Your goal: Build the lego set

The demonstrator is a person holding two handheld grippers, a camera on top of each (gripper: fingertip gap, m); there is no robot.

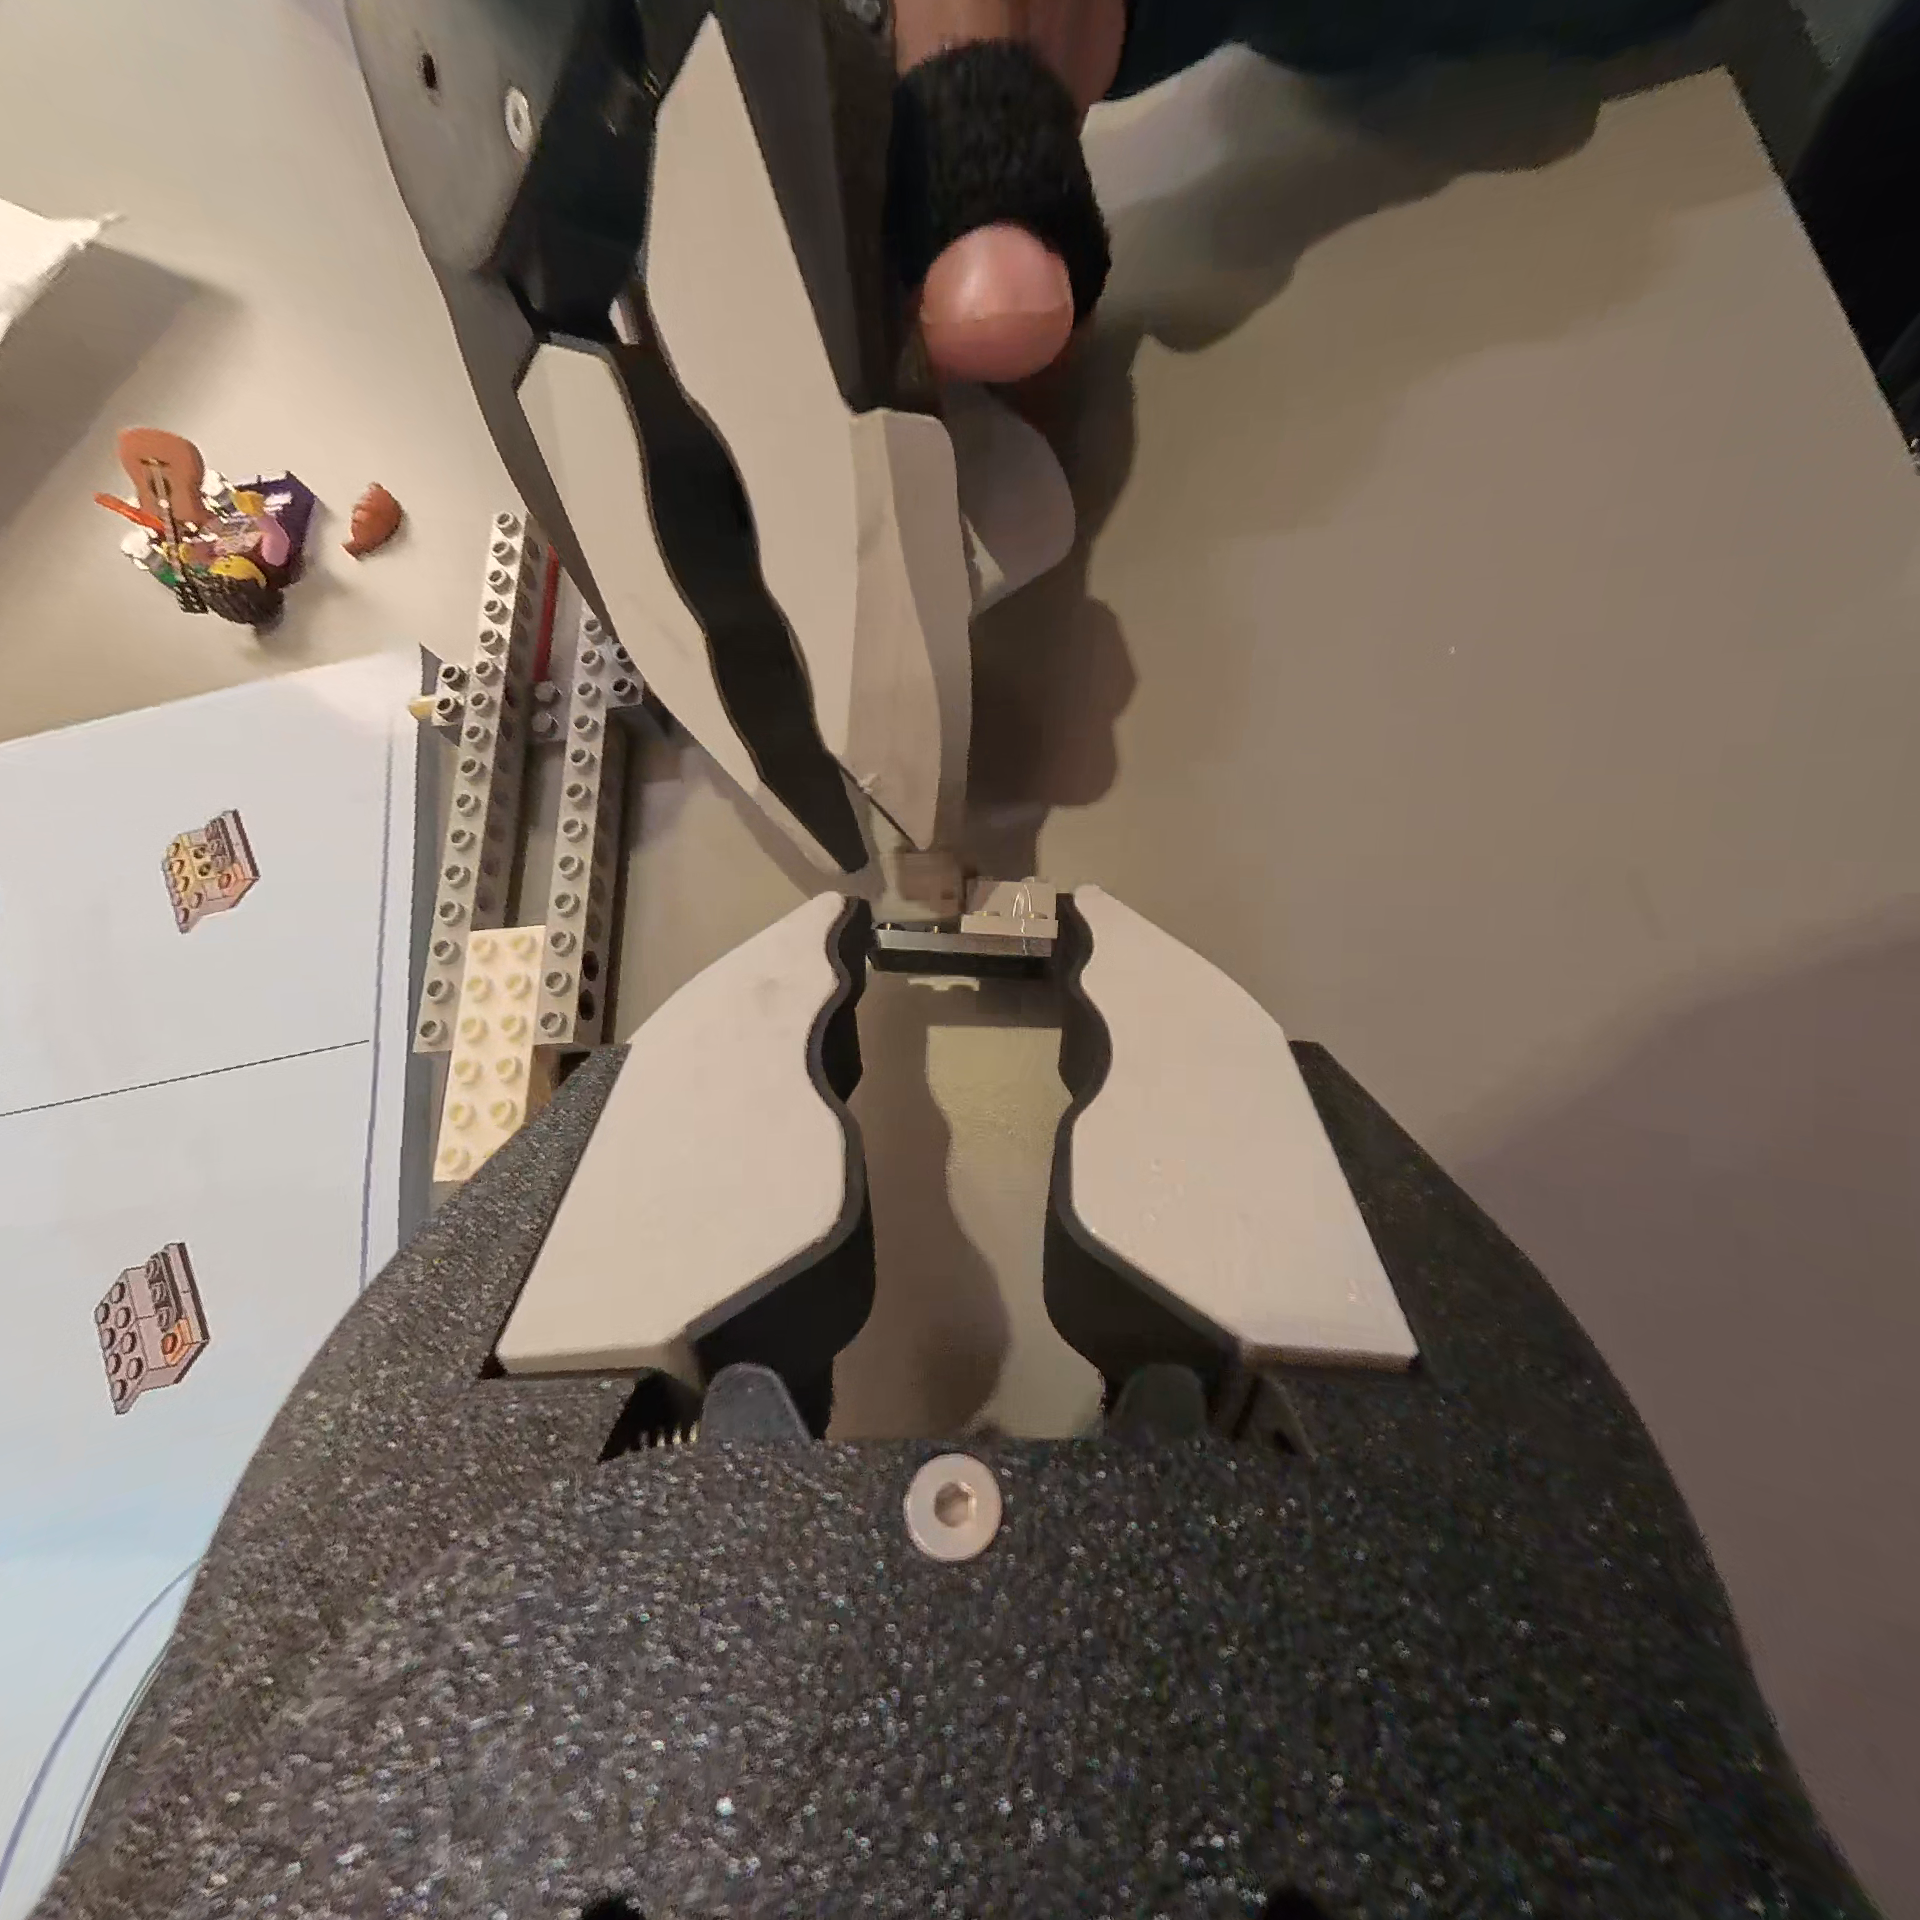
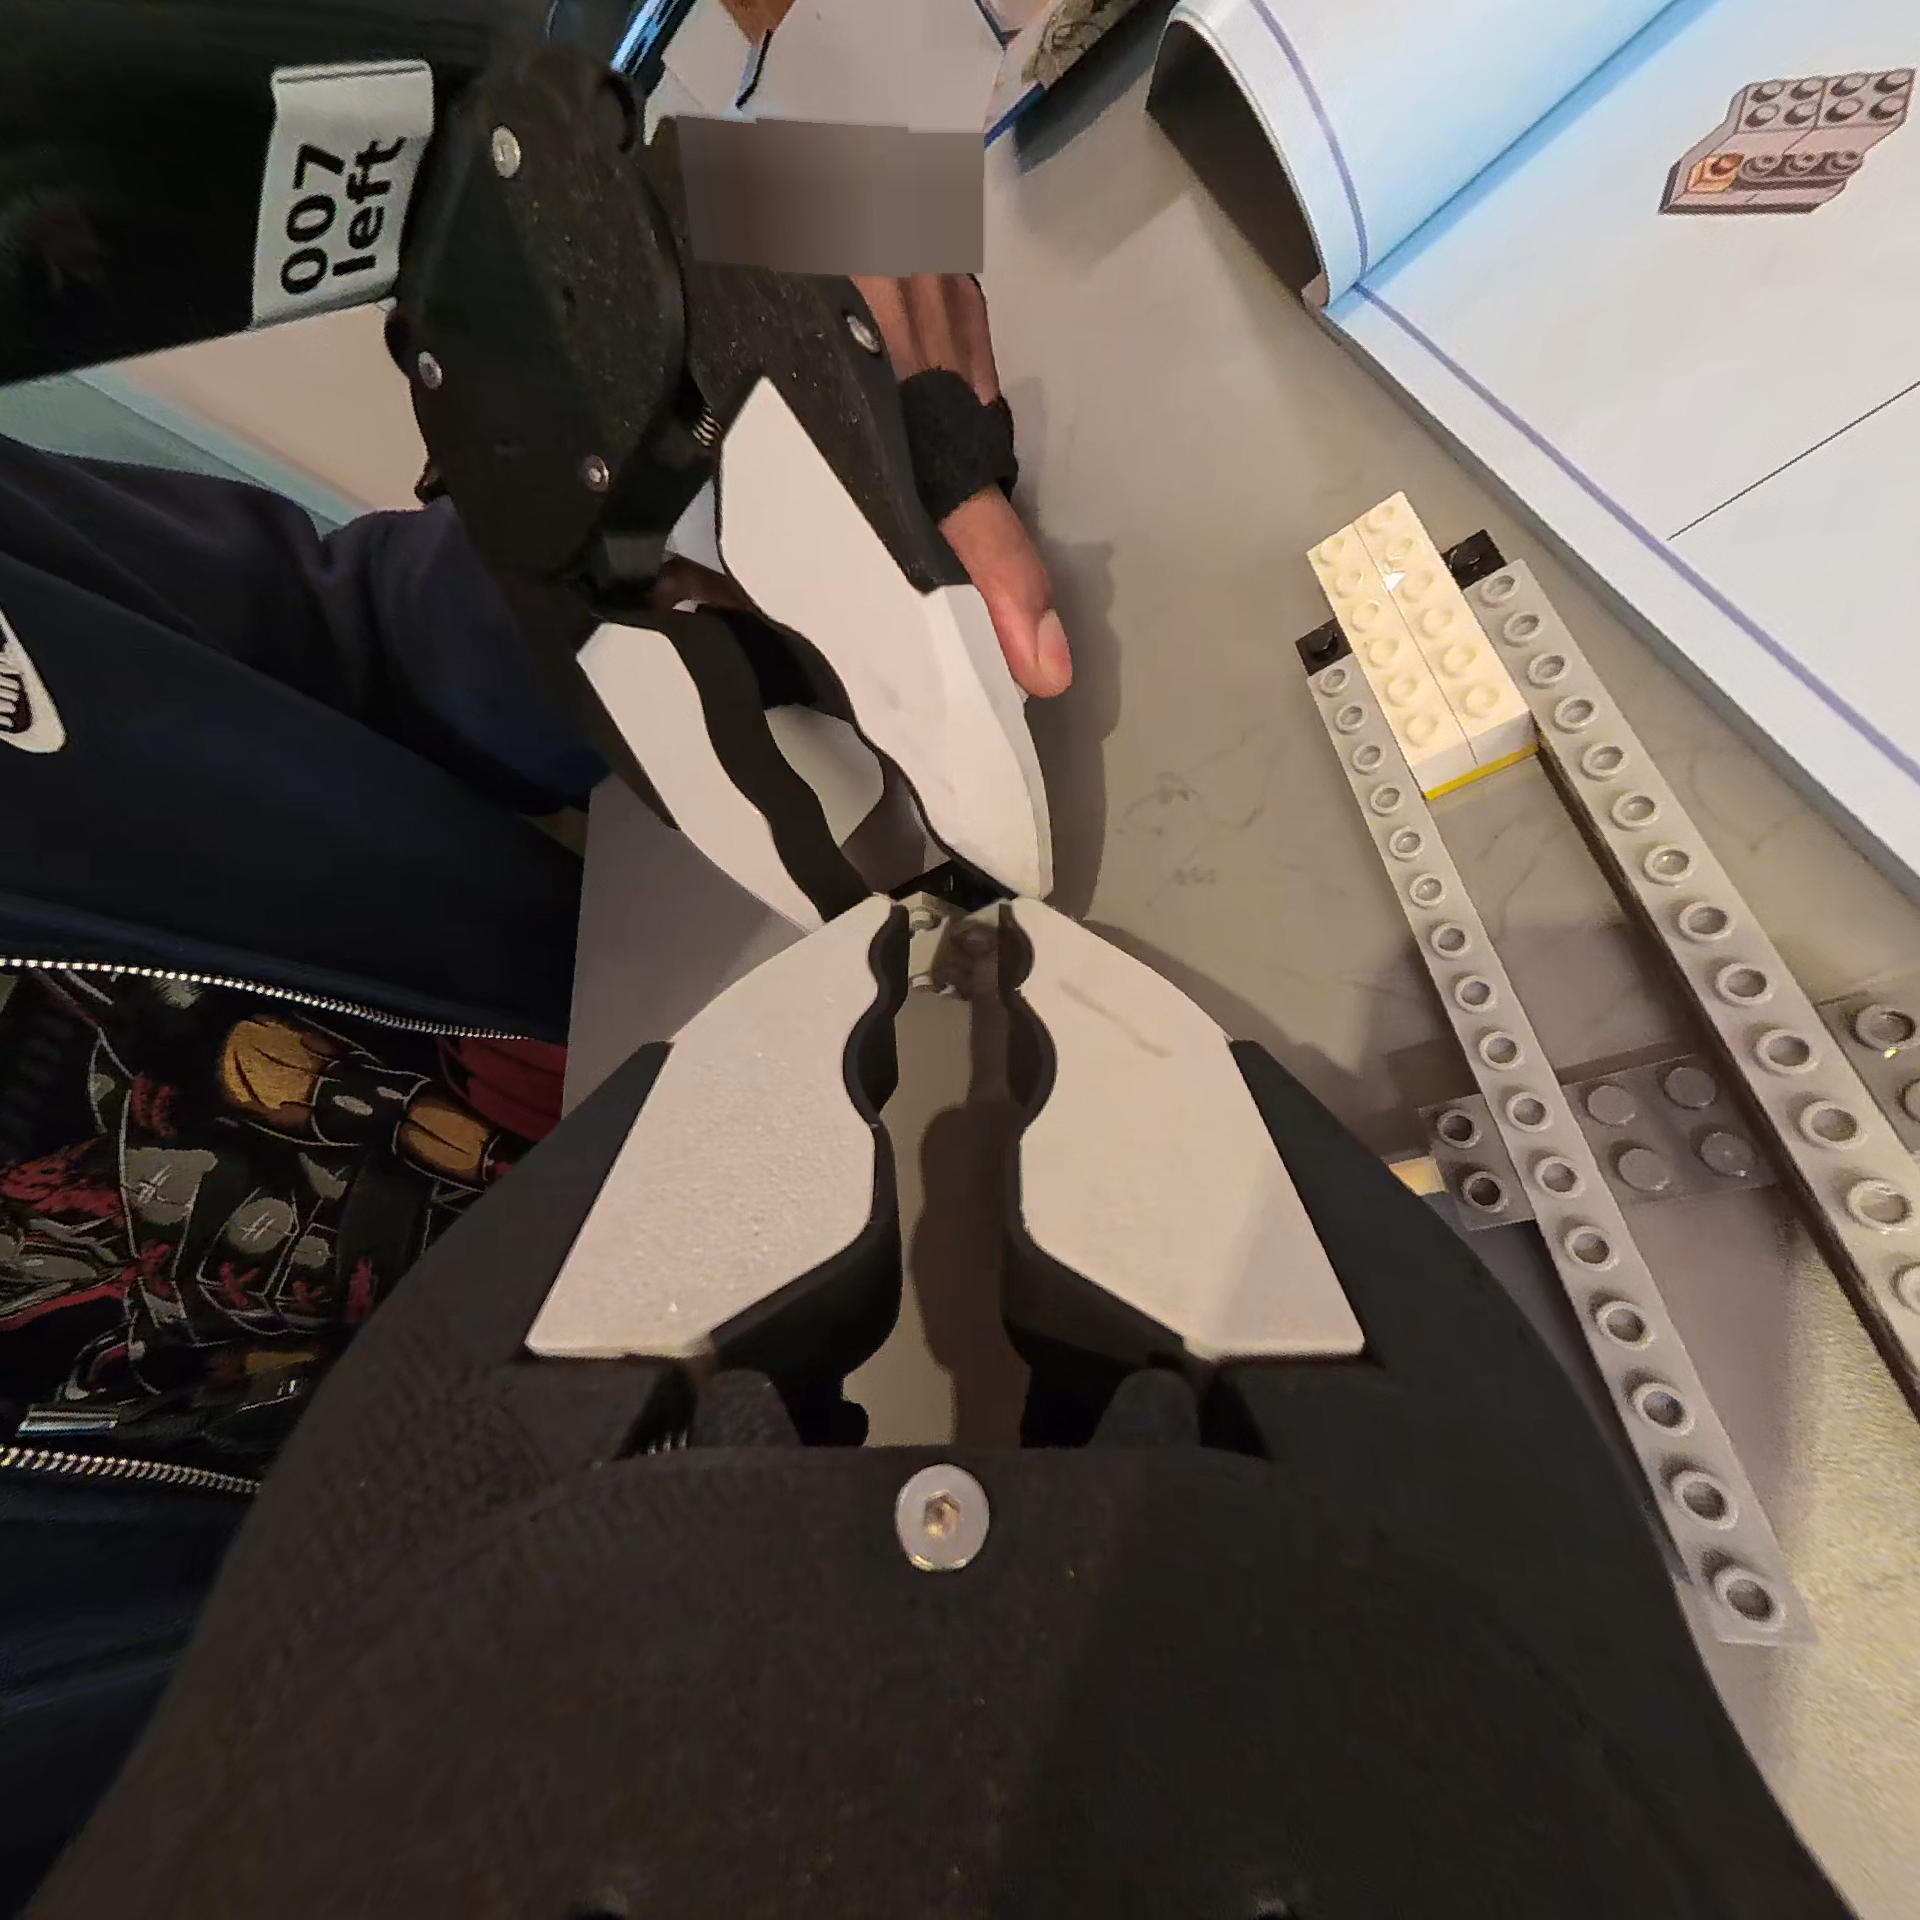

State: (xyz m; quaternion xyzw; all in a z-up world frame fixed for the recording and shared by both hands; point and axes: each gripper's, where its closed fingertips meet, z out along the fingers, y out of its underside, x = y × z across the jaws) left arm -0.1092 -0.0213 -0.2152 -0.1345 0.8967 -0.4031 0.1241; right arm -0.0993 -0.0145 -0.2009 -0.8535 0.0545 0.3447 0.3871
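Observation:
In the left wrist view my left gripper (image 1: 966, 914) is shut on a small black plate (image 1: 961, 951) with a light grey piece (image 1: 1013, 902) on top, held above the table. My right gripper (image 1: 899, 847) comes down from above. It is shut on a small grey brick (image 1: 928, 873), which sits against the plate's top beside the light grey piece. In the right wrist view my right gripper (image 2: 951, 920) grips the grey brick (image 2: 935, 951) at its tips. The left gripper (image 2: 935, 883) meets it from the upper left with the black plate (image 2: 956, 883) between its fingers.
A frame of long grey studded beams with cream bricks (image 1: 499, 935) lies on the table (image 1: 1455, 727) to the left; it also shows in the right wrist view (image 2: 1507, 1039). An open instruction booklet (image 1: 187, 1039) (image 2: 1662, 312) lies beside it. A pile of small colourful pieces (image 1: 208, 530) sits far left. A person's jacket (image 2: 260, 727) is close by. Only a small space, under 4 cm, lies between the two pairs of fingers.

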